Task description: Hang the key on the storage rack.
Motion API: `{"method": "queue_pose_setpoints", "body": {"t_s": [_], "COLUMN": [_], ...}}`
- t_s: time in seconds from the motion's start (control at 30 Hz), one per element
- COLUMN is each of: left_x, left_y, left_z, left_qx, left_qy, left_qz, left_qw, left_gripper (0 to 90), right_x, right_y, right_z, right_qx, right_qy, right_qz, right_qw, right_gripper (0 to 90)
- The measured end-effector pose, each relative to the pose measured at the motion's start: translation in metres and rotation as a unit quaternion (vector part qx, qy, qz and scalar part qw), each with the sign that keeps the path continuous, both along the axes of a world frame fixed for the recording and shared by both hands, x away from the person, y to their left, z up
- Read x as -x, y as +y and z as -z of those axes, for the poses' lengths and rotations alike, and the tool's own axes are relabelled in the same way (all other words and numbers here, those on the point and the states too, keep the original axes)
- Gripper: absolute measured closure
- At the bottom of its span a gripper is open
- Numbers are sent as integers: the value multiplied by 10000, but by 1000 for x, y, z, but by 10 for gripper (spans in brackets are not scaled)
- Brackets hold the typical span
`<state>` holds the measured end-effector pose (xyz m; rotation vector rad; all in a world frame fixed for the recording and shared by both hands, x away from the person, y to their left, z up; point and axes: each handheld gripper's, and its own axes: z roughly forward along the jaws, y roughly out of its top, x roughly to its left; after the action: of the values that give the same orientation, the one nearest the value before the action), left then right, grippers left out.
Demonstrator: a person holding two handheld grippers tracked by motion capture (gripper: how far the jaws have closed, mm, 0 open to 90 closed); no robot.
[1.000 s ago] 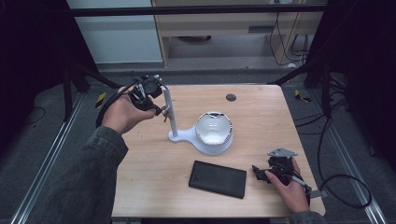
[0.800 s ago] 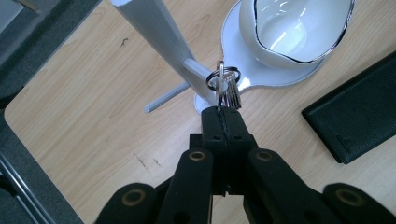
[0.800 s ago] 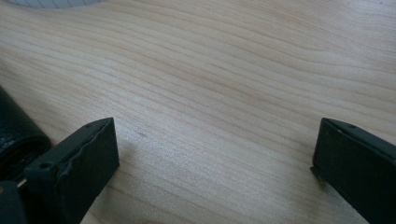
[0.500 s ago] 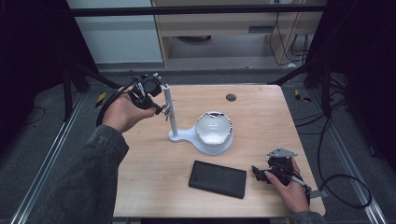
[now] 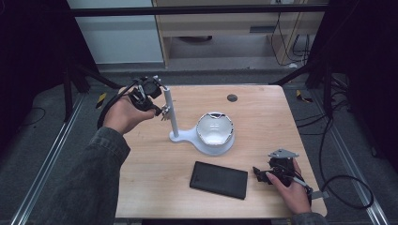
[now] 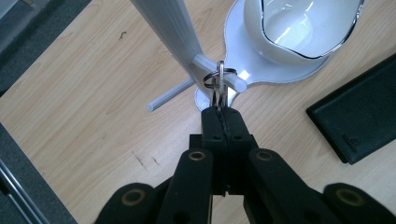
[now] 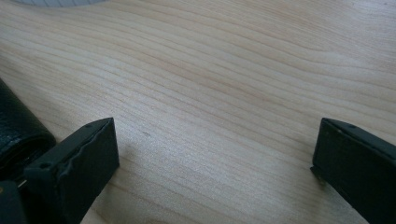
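A white stand rises from a flat base at the table's middle, with a white bowl on that base. In the left gripper view a metal key ring hangs over one of the stand's short pegs. My left gripper is shut on the keys below the ring, and in the high view it sits just left of the pole. A black wallet lies flat near the front edge. My right gripper rests on the wood just right of the wallet, open with bare table between its jaws.
The wooden table has a small dark round hole at the back right. A second thin peg sticks out of the stand low down. The wallet's edge lies beside my right gripper's left jaw. Cables trail off the table's right side.
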<state>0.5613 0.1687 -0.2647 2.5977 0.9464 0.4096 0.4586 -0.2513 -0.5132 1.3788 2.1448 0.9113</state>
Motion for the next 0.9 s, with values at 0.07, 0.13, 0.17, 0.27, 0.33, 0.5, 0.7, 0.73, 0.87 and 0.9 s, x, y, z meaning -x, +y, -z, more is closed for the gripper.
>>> {"method": "queue_pose_setpoints", "body": {"t_s": [0.07,0.13,0.17,0.27,0.33,0.5,0.7,0.73,0.87,0.9], "left_x": [0,2,3,15,24,48,69,71,79,80], "left_y": [2,4,7,16,22,30,34,34,33,32], "left_z": [2,1,0,-5,-4,10,34,37,51,55], "left_qx": [39,166,223,393,551,632,688,701,770,804], "left_qy": [-53,-239,-365,-643,-752,-852,-857,-852,-810,-813], "left_qz": [-16,-88,-132,-68,-37,239,459,492,624,628], "left_qw": [10000,9995,9990,9971,9956,9941,9929,9927,9918,9915], "left_gripper": [895,851,772,755,746,727,722,725,737,743], "right_x": [0,0,0,0,0,0,0,0,0,0], "right_y": [0,0,0,0,0,0,0,0,1,1], "right_z": [0,0,0,0,0,0,0,0,0,0], "right_qx": [-2,-3,3,3,3,7,-1,-12,-15,-16], "right_qy": [0,2,1,0,7,8,3,7,8,8], "right_qz": [-3,-3,-8,-5,-3,-5,9,16,19,22], "right_qw": [10000,10000,10000,10000,10000,10000,10000,10000,10000,10000], "right_gripper": [5,5,5,5,5,5,5,5,3,3]}}
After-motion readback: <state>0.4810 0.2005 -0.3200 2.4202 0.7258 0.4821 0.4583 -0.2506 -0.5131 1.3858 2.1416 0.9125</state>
